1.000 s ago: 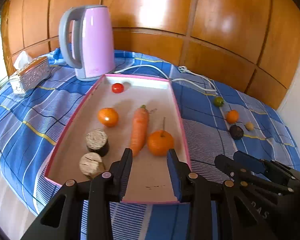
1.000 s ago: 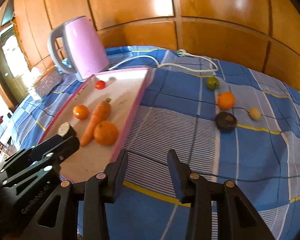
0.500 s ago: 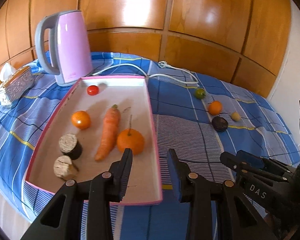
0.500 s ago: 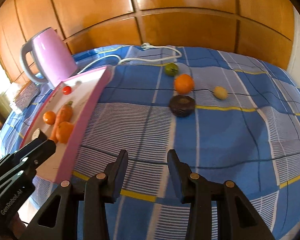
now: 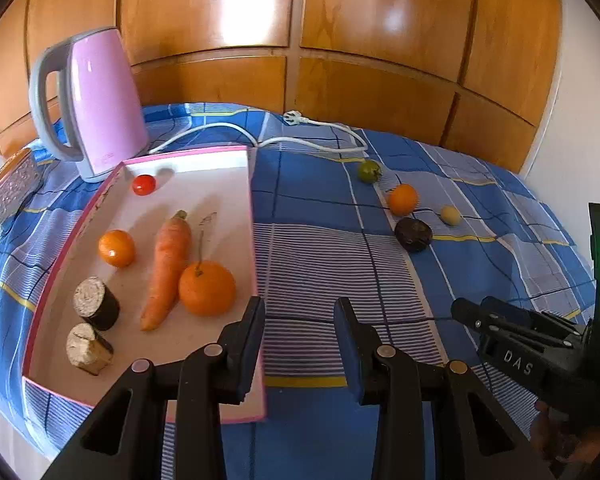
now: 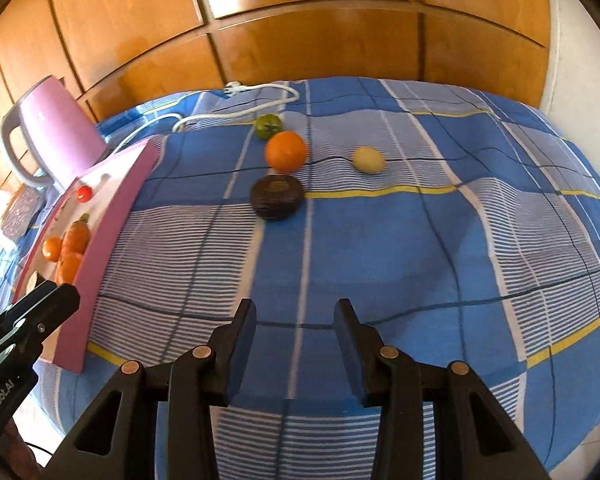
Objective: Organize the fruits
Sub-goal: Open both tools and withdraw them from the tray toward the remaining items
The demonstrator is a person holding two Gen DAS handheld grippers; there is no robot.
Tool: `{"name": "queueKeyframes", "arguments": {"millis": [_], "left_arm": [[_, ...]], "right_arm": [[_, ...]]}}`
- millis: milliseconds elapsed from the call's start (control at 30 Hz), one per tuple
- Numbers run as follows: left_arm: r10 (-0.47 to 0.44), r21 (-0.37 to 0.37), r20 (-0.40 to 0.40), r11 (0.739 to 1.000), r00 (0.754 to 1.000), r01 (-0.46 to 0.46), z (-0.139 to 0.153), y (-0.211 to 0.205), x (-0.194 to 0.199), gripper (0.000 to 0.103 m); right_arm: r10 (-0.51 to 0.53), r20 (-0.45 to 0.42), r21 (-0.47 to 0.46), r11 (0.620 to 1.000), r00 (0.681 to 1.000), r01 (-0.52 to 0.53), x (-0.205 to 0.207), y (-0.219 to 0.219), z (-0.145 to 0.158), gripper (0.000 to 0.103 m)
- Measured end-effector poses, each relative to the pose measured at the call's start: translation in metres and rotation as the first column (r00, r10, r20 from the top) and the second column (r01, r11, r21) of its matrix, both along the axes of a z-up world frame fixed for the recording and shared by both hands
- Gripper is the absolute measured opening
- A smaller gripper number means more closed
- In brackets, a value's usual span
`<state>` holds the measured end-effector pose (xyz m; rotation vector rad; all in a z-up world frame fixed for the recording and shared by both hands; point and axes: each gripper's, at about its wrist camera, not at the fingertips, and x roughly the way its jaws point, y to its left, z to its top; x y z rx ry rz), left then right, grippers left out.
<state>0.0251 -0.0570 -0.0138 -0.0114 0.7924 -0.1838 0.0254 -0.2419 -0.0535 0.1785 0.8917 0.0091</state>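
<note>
We have two oranges point(image 5: 207, 288) and a carrot point(image 5: 165, 264) in the tray point(image 5: 256, 240), while four fruits, including an orange point(image 6: 285, 151), wait on the blanket point(image 6: 380, 240); both the left gripper point(image 5: 299, 332) and right gripper point(image 6: 295, 336) are parted and empty.

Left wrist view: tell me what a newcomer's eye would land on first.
The tall pink kettle stands at the back left, just behind the pink-rimmed tray. In the tray a long carrot lies beside a big orange. To the right, four small fruits sit loose on the blue checked cloth, among them a dark round fruit.
</note>
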Motion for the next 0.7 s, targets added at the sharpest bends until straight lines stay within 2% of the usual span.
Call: {"name": "queueKeyframes", "arguments": {"millis": [700], "left_arm": [[-0.086,0.025,-0.031,0.996,0.996,0.087,-0.013,-0.053,0.032,0.036]], "right_arm": [[-0.084,0.006,-0.032,0.996,0.996,0.084,0.024,-0.048,-0.004,0.041]]}}
